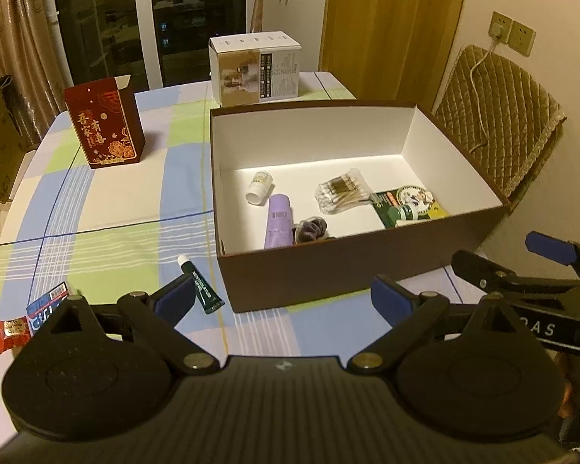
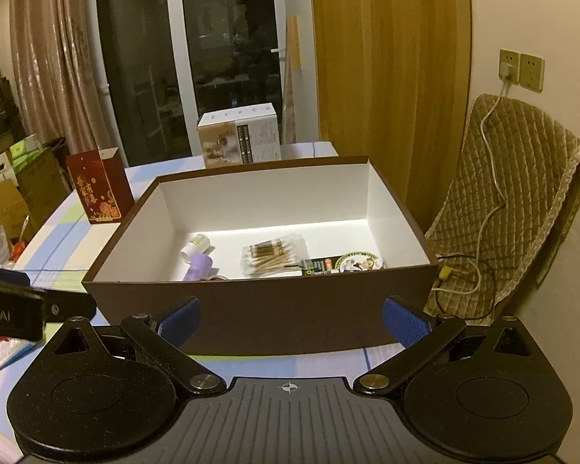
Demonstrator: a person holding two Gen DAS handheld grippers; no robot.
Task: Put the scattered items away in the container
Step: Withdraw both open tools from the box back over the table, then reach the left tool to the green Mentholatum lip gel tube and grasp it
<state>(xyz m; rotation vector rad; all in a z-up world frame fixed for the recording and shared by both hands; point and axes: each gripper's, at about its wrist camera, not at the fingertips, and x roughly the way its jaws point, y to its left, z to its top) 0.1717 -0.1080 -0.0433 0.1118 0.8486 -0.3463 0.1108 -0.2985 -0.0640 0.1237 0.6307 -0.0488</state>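
A brown box [image 1: 328, 278] with a white inside stands on the checked tablecloth. Inside lie a small white bottle [image 1: 260, 186], a purple tube [image 1: 279, 221], a dark hair tie [image 1: 311, 229], a pack of cotton swabs [image 1: 342, 190] and a green packet [image 1: 410, 205]. A dark green tube [image 1: 200, 285] lies on the cloth just left of the box. At the lower left are a blue pack [image 1: 46, 305] and a red sweet [image 1: 13, 333]. My left gripper [image 1: 282, 297] is open in front of the box. My right gripper [image 2: 290, 323] is open too, facing the box [image 2: 274, 317], empty.
A dark red carton [image 1: 104, 125] stands at the table's left back, a white carton [image 1: 255, 67] behind the box. A padded chair [image 1: 498, 131] with a cable is at the right by the wall. Curtains and a dark window lie beyond. Cardboard boxes [image 2: 23, 181] are stacked off the table's left.
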